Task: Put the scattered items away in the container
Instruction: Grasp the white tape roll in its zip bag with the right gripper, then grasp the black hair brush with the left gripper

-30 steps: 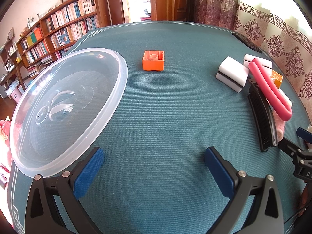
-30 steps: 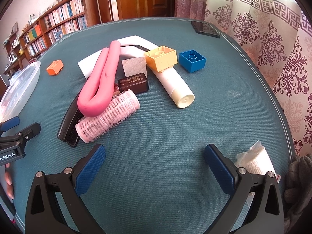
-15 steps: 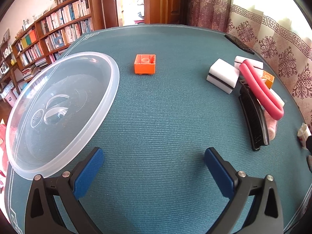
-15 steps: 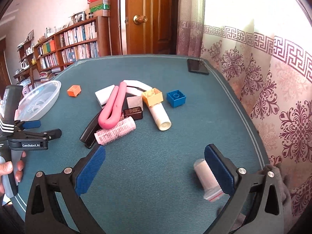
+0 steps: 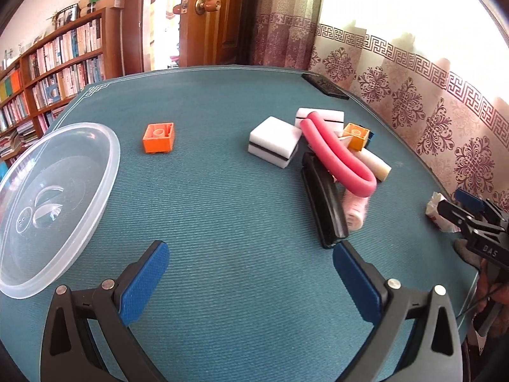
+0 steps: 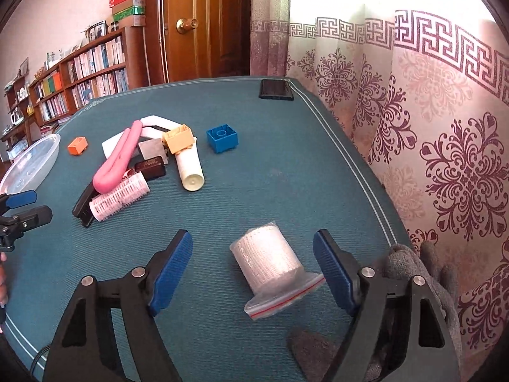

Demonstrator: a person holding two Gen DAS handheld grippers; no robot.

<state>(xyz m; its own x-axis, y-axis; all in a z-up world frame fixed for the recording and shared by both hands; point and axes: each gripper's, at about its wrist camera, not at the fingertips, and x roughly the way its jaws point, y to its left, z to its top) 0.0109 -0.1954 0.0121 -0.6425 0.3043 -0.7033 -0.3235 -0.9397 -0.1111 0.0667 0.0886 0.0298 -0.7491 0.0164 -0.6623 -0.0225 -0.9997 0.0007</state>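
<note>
Right tongs (image 6: 253, 272) are held wide open above the teal worktop (image 6: 286, 175), nothing gripped. A bagged white roll (image 6: 270, 262) lies on the worktop between the two blue pads (image 6: 170, 272), nearer the right pad; its bag's sealed red-striped edge lies just beside that pad, and contact cannot be confirmed. A grey glove (image 6: 410, 273) is seen at the worktop's right edge, behind the right finger.

Left tongs (image 5: 251, 281) are likewise wide open and empty, over bare worktop (image 5: 206, 222). The clear container (image 5: 47, 203) is seen at the left of the left view, on the worktop, with nothing inside. An orange brick (image 5: 158, 137) sits alone just right of the container's far rim.

The main pile lies mid-worktop, right of the left tongs' axis: a white sponge (image 5: 275, 146), a bent pink foam curler (image 5: 337, 159) laid over a black comb (image 5: 323, 203), and a pink roller (image 5: 354, 210) touching the comb's right side. In the right view a brown box (image 6: 150, 167), a grey square (image 6: 150, 149), a yellow brick (image 6: 178, 138) resting on a cream tube (image 6: 190, 168), and a blue brick (image 6: 222, 138) standing apart to the right are noted. A black phone (image 6: 275, 89) lies at the far worktop edge.

The right tongs (image 5: 470, 219) are seen at the right edge of the left view, next to the bagged roll (image 5: 437, 211).
</note>
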